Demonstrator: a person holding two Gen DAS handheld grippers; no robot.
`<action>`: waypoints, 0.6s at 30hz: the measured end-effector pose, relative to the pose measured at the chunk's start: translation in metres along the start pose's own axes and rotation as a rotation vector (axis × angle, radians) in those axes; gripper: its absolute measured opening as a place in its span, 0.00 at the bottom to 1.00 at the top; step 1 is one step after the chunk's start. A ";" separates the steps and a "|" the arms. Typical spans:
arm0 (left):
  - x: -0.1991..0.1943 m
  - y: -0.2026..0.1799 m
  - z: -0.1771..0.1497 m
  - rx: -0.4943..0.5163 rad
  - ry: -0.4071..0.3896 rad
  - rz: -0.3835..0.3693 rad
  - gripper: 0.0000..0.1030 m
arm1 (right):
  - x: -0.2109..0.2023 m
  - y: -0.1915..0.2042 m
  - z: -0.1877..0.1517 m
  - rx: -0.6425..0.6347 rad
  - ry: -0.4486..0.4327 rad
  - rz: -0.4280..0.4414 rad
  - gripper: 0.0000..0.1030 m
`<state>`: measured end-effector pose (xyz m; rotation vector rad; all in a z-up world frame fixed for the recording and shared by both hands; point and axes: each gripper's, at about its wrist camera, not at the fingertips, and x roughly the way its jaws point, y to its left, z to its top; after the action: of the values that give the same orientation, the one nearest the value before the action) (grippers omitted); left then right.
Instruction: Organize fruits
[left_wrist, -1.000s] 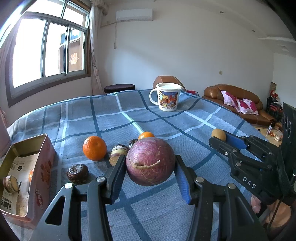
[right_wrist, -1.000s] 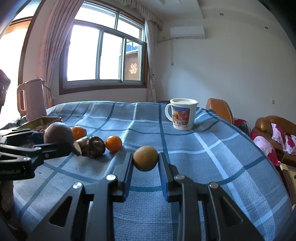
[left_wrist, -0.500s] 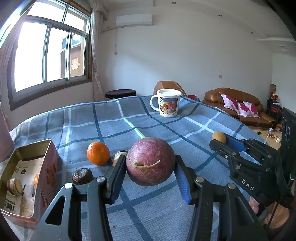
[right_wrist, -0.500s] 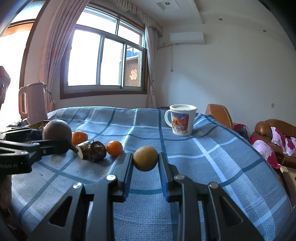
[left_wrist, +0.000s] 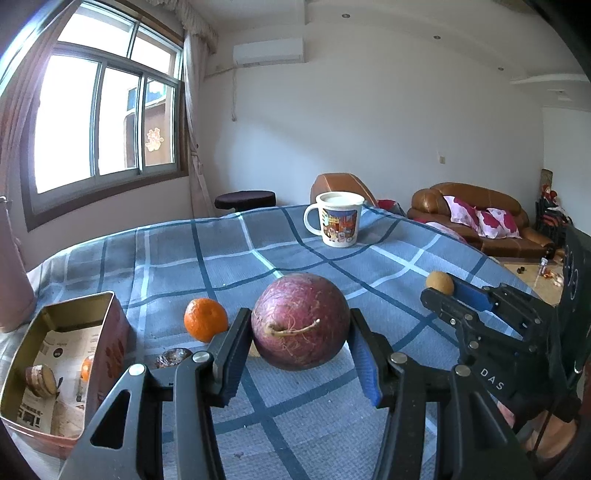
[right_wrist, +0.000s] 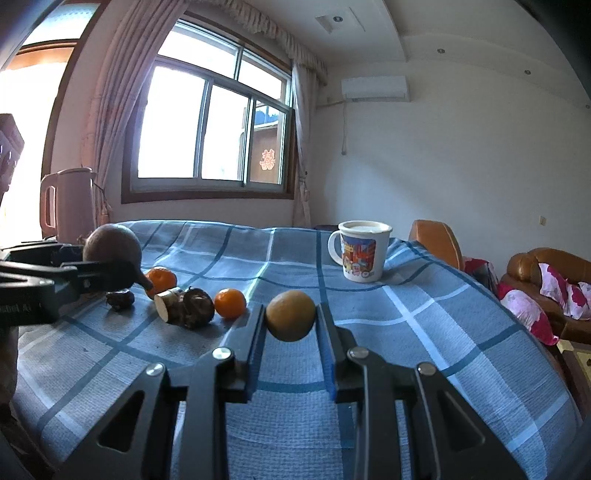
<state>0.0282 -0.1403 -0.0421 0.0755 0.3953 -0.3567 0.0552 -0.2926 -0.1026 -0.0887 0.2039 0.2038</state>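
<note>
Tabletop (left_wrist: 229, 254) under blue plaid cloth. Open tin (left_wrist: 62, 365) at its left edge, mug (left_wrist: 338, 223) at far side. Left claw (left_wrist: 301, 328) pinches purple fruit (left_wrist: 300, 326), held above the cloth. Right claw (right_wrist: 290, 321) pinches small tan fruit (right_wrist: 290, 315), also aloft. Two oranges (right_wrist: 229, 302) and dark fruit (right_wrist: 197, 306) lie on cloth between tin and claws.

Both wrist cams look low across table, sharing mug (left_wrist: 339, 224) (right_wrist: 361, 251) & window.
</note>
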 end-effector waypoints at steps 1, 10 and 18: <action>0.000 0.000 0.000 0.001 -0.003 0.002 0.51 | 0.000 0.001 0.000 -0.003 -0.002 -0.001 0.29; -0.001 0.000 0.002 0.002 -0.015 0.009 0.52 | -0.002 0.002 0.001 -0.012 -0.010 -0.004 0.29; -0.005 0.003 0.004 0.002 -0.034 0.018 0.52 | -0.002 0.007 0.004 -0.030 -0.015 0.000 0.29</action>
<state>0.0257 -0.1366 -0.0366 0.0751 0.3601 -0.3398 0.0525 -0.2858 -0.0983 -0.1168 0.1857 0.2071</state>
